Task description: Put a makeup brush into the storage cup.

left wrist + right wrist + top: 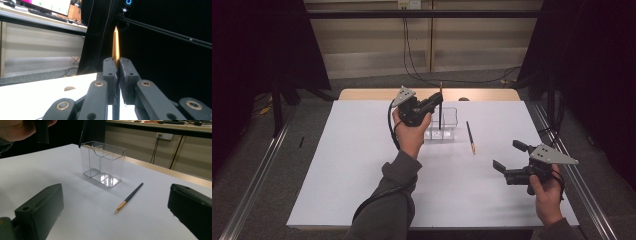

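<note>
The left gripper (438,100) clamps an upright pencil (440,107) above the clear holder (102,163), apparently over its left compartment. The right gripper (507,157), jaws spread wide, hovers near the table's (362,165) right edge. A second pencil (470,137) lies flat just right of the holder, on open white surface.

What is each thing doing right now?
Left gripper: shut on held pencil, upright above the holder.
Right gripper: open, holding nothing.
Clear holder: standing upright, looks empty.
Loose pencil: lying flat on the table.
</note>
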{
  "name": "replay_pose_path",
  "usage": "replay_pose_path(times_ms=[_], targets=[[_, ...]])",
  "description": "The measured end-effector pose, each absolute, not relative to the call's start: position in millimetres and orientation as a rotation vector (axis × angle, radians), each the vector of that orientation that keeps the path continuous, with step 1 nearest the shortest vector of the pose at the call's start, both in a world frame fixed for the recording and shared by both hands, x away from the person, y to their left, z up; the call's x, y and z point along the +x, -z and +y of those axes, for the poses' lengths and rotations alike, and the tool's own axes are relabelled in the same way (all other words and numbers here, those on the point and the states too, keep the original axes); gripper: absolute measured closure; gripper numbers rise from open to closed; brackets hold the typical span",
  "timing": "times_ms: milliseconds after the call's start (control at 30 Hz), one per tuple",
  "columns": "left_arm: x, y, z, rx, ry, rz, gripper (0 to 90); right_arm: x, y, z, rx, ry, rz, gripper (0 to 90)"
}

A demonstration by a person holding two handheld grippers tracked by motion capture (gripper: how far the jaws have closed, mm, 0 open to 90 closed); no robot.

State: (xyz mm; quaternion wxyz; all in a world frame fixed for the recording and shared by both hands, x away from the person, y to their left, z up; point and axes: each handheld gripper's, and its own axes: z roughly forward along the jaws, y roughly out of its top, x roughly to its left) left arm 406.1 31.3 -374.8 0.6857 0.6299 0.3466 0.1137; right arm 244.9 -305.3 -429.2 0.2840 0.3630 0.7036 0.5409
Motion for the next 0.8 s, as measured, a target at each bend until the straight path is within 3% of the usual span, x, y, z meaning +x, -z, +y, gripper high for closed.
replay_pose_path(times_ms=[800], targets=[[416.7, 373.5, 18.6, 1.421, -0.251, 0.767, 84.1, 245.0, 429.1, -306.8, 0.972, -1.452, 1.879, 0.0]])
